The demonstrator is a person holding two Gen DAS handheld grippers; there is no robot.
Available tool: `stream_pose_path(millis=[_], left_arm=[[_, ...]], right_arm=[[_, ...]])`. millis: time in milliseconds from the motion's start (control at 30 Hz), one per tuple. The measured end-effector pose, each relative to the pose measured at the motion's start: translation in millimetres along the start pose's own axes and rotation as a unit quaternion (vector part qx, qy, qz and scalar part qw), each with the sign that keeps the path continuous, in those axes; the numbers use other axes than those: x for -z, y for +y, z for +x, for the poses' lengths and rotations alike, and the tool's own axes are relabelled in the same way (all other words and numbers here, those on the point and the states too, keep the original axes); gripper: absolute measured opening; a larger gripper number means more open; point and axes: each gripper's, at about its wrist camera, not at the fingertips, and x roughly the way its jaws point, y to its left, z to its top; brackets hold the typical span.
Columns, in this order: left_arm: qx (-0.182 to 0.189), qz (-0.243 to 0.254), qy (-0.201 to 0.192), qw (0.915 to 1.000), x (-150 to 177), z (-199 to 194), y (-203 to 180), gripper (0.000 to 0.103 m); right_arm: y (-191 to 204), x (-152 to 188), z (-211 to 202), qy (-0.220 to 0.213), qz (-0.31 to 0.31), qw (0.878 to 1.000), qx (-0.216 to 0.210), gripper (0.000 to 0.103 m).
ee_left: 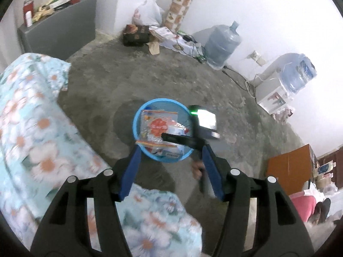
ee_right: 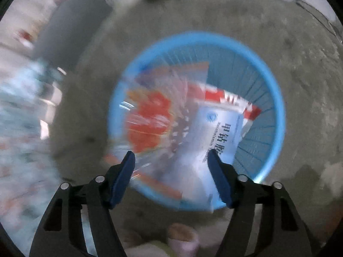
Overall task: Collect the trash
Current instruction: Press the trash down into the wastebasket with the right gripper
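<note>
Right hand-held gripper (ee_right: 171,156) hangs over the blue basket (ee_right: 276,98) on the floor, pointing down, jaws spread w/ nothing pinched. White box (ee_right: 216,132) lies in the basket, long side running up-right to down-left, next to a red & clear wrapper (ee_right: 150,120). Left hand-held gripper (ee_left: 171,147) is spread too, empty.

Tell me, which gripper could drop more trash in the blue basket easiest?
Right, probably. The right gripper hangs right above the blue basket; the left gripper sits farther back, above the flowered bedding.
</note>
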Motion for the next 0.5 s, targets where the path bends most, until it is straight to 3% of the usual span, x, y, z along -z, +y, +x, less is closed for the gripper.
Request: stream_pose_path(millis=[133,333,400,500], left_arm=[[-0.014,-0.009,-0.013,0.9998,12.5,-24.4,17.7,0.056],[-0.03,-0.033,-0.03,0.9986,26.8,-45.5,38.3,0.056],[-0.027,-0.043,-0.038,0.998,30.4,-55.3,44.0,0.056],[-0.02,-0.05,-0.056,0.997,38.2,-71.0,46.7,0.056]], right_arm=[[0.2,-15.6,53.5,0.072,0.004,0.997,0.033,0.064],[8.1,-18.9,67.6,0.099,-0.024,0.993,0.066,0.064],[-2.1,-15.0,57.3,0.099,-0.015,0.993,0.057,0.065],[-24.3,-7.6,26.7,0.083,0.016,0.996,0.004,0.069]])
